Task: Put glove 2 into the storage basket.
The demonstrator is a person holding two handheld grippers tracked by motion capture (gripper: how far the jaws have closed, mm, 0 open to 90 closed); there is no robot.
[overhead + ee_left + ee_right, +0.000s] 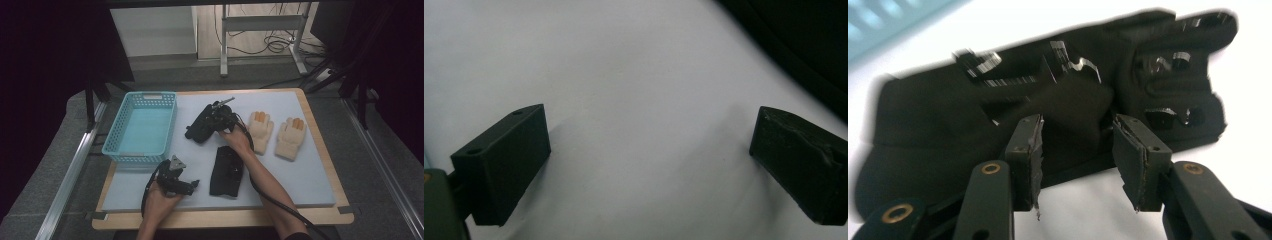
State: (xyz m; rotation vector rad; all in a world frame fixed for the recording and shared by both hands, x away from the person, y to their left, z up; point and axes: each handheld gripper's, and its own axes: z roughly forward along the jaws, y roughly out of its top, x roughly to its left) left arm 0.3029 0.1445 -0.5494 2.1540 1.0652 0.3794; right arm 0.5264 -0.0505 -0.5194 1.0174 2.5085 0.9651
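Two grippers work over a grey mat on a table, one resting, one at a black glove.

At the left sits a light blue basket (140, 127) on the mat (295, 172). Below it, near the front edge, the left gripper (192, 186) lies low over bare mat with its jaws spread wide and nothing between them. Just to its right lies a flat black glove (226, 171). Farther back, the right gripper (199, 131) reaches a second black glove (998, 115), its jaws parted around a raised fold of the fabric but not closed on it. At the right, two cream gloves (260, 128) (291, 136) lie side by side, well apart from both grippers.
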